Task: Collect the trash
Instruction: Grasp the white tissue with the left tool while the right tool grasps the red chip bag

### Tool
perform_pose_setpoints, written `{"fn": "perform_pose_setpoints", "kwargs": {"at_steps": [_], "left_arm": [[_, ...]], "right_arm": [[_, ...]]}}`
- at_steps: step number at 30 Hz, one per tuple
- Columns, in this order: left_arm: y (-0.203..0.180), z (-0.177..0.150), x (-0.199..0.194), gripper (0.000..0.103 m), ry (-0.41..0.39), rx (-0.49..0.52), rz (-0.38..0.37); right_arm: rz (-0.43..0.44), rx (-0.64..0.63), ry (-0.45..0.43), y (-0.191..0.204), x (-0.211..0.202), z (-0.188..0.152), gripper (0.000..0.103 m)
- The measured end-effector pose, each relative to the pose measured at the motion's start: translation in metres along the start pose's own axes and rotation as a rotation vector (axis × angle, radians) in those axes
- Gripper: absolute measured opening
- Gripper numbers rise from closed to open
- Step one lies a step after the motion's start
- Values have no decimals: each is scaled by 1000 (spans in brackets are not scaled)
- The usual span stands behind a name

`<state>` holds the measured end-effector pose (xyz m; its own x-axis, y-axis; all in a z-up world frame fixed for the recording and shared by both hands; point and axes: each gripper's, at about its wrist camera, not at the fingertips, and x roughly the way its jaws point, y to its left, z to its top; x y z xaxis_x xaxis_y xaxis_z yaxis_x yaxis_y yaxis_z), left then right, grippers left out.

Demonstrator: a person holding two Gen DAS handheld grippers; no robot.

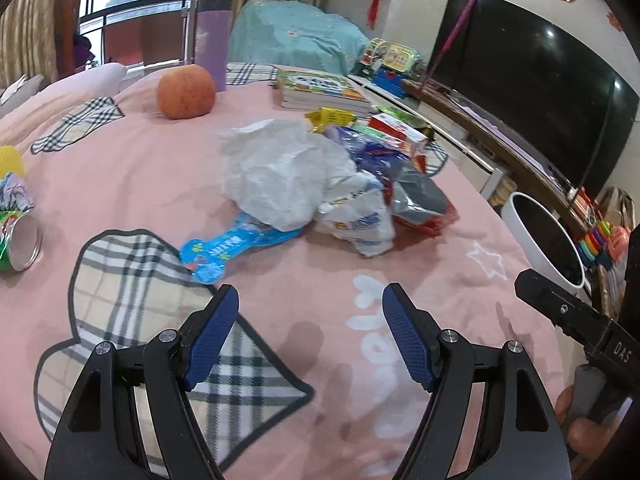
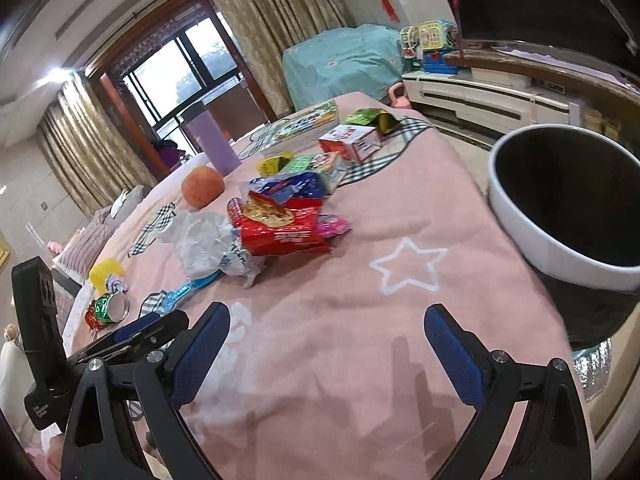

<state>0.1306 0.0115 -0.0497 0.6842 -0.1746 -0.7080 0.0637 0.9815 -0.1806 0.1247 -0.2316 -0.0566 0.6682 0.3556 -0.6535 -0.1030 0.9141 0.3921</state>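
Note:
A heap of trash lies on the pink blanket (image 1: 152,168): a crumpled white tissue (image 1: 280,172), a blue bone-shaped wrapper (image 1: 232,248), a white-and-blue bag (image 1: 360,224), a red snack bag (image 2: 280,228) and a blue bag (image 2: 288,186). My left gripper (image 1: 310,312) hovers open over the blanket, short of the blue wrapper, nothing between its blue pads. My right gripper (image 2: 326,332) is open too, empty, near the white star print. A white bin (image 2: 560,208) with a dark inside stands beside the bed at the right, also in the left wrist view (image 1: 544,240).
A tipped green can (image 1: 18,244), a yellow item (image 1: 10,158), an orange fruit (image 1: 186,92), a purple tumbler (image 1: 212,36), books (image 1: 320,90) and a red-white box (image 2: 352,142) also sit on the blanket. A TV (image 1: 532,80) and a low cabinet stand at the right.

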Motion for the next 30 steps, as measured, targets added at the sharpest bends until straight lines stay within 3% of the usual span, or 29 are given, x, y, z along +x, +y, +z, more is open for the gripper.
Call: {"fn": "perform_pose_setpoints", "kwargs": {"at_steps": [17,20,22,23,25,26,28,30], "left_arm": [[33,44,28,76,-8,-43,37],[33,53,39,76,-5,-43,41],[32,57,48,75,-7,-32,61],[33,58,50,73,-3,-30,63],[32,57,58,46,17,-22,38],[31,57,59,44,23,-17,21],[27,56,57,36,10,4,17],[22,55,54,26,5,21,12]], "right_arm": [[-21,-67,-26,38,41,32,97],[-35,-76,-11,40,53,39,84],[-50,-82,3,40,63,41,65],[-62,-89,13,40,68,42,59],[-75,-96,19,39,74,42,54],[-83,-102,15,39,73,42,53],[-88,-107,16,37,72,40,37],[-92,-104,15,34,69,39,32]]}}
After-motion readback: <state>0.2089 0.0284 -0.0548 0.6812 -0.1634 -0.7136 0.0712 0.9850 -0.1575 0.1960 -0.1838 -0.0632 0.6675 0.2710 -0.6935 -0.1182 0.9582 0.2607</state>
